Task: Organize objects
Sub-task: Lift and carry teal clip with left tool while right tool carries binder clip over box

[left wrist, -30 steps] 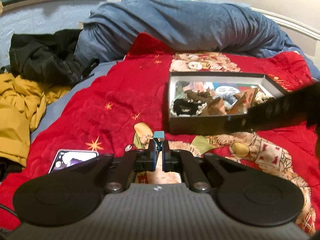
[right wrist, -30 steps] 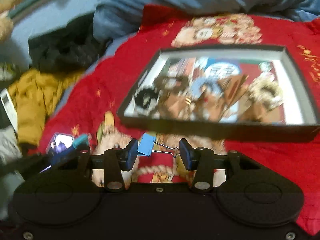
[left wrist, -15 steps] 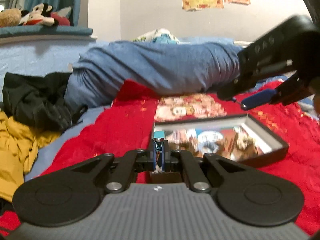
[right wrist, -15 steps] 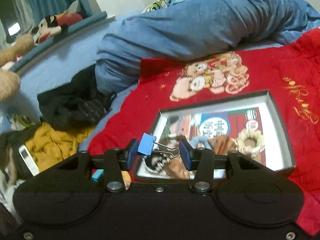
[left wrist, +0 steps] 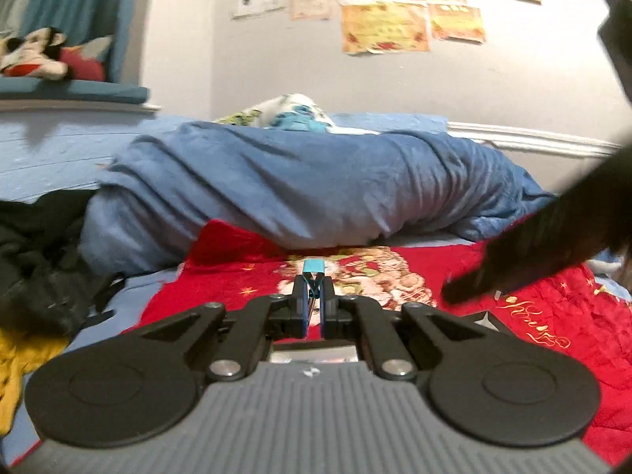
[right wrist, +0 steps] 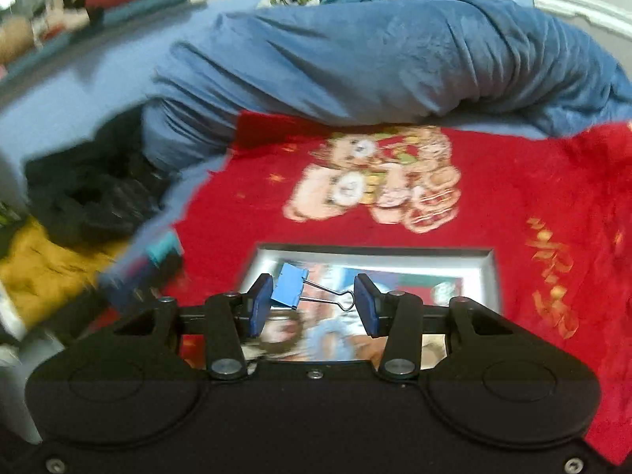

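While your left tool (left wrist: 314,300) squeezes a teal clip (left wrist: 313,272) tight between its tips, your right tool (right wrist: 314,302) holds a blue clip (right wrist: 290,286) sideways, its wire handles pointing right. Below it, the box (right wrist: 489,276) sits on the red blanket (right wrist: 513,181).

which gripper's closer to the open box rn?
Right. The right gripper, clamping a blue binder clip, hangs directly above the box; the left gripper shows only its corner beside it.
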A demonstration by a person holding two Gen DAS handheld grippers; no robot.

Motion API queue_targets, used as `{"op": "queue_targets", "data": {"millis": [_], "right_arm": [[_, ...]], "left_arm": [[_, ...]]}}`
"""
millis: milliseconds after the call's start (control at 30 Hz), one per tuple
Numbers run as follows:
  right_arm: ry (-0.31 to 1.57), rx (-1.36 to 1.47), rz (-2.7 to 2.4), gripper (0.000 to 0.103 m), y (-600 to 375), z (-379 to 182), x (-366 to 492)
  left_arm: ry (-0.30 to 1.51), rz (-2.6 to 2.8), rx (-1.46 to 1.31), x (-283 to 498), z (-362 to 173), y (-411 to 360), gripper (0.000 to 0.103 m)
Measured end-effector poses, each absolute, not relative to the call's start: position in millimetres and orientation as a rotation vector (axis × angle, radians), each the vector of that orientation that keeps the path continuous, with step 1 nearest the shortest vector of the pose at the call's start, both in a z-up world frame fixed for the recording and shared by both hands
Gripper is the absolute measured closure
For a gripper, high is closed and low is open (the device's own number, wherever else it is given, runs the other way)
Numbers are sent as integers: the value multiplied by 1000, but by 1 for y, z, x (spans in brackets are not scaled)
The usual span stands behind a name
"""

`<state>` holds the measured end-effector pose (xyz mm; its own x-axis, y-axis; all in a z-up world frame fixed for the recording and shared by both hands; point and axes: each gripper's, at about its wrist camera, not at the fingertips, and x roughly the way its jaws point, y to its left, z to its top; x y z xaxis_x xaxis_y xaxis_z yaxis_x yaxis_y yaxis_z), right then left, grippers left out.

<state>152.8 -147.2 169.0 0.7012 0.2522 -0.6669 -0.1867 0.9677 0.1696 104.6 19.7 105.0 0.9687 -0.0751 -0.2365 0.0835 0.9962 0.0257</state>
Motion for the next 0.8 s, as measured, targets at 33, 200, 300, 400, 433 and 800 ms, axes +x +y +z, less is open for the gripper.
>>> {"op": "queue_targets", "data": {"millis": [33, 200, 300, 400, 433, 800], "right_arm": [[759, 81, 221, 60, -148, 160, 162], [785, 144, 181, 60, -167, 111, 208], [799, 175, 159, 60, -178, 83, 229], [832, 223, 148, 59, -189, 56, 241], [848, 234, 151, 59, -192, 47, 244], [875, 246, 117, 59, -204, 14, 239]], "left_arm": [[249, -88, 38, 114, 103, 17, 96], [311, -164, 65, 153, 83, 4, 96], [380, -193, 62, 176, 68, -3, 96], [448, -214, 73, 195, 53, -12, 96], [457, -213, 81, 199, 49, -15, 96], [591, -222, 63, 222, 27, -28, 96]]}}
